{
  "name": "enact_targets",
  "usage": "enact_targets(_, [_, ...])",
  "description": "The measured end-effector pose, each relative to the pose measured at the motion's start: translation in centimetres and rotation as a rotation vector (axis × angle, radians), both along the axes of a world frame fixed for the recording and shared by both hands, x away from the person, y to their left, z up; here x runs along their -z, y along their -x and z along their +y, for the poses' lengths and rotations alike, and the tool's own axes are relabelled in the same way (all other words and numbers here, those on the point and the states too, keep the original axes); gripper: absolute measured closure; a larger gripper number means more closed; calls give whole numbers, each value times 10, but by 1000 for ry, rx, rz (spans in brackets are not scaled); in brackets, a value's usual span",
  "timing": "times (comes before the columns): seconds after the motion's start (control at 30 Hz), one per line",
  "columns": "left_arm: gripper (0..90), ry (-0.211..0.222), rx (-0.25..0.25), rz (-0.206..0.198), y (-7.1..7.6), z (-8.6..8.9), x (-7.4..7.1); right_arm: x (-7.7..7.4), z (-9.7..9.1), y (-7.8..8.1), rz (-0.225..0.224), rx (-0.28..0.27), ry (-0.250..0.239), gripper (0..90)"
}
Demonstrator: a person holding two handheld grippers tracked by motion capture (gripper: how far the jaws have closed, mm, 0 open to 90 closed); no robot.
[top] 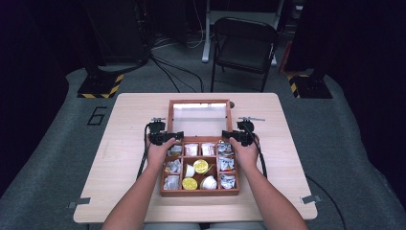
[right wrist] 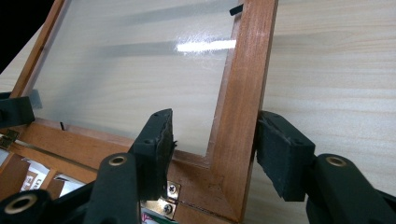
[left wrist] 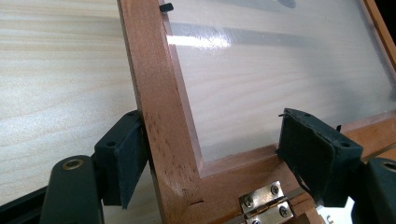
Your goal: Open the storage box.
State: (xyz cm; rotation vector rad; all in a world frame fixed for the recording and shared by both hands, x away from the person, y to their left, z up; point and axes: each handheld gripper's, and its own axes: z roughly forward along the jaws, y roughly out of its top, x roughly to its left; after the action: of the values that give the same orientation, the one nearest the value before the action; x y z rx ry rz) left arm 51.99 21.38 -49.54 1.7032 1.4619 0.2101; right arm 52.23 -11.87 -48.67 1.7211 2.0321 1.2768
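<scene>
From the high view the wooden box (top: 199, 165) sits at the near middle of the table (top: 129, 143), its glazed lid (top: 198, 119) thrown back flat toward the far edge; the person's hands cover both rear corners of the box, so the fingertips of either tool are hard to make out there, and the packets and small cups in the compartments are too small to read; the left gripper (top: 171, 137) and right gripper (top: 231, 136) show as dark shapes at the lid's two hinge-side corners. The left gripper view supplies what the hands hide: the left gripper (left wrist: 212, 154) straddles the lid's side rail (left wrist: 161, 116), one pad resting against the rail's outer face and the other standing well clear over the clear pane, so the jaws are apart and not clamped; a brass hinge (left wrist: 266, 205) is cut off at the bottom edge. The right gripper view shows the right gripper (right wrist: 215, 149) straddling the opposite rail (right wrist: 238, 116); the outer pad sits just beside or against the wood, the inner pad stands off over the pane with a gap, so it is spread and not pinching; a hinge (right wrist: 168, 198) peeks between the jaws, and the left tool's pad is cut off at the frame's left edge.
</scene>
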Motion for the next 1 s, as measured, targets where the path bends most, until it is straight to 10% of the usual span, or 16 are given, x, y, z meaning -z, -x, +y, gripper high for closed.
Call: enact_targets(1.0, [243, 42, 5, 76, -7, 4, 5, 7, -3, -4, 91, 23, -69, 442])
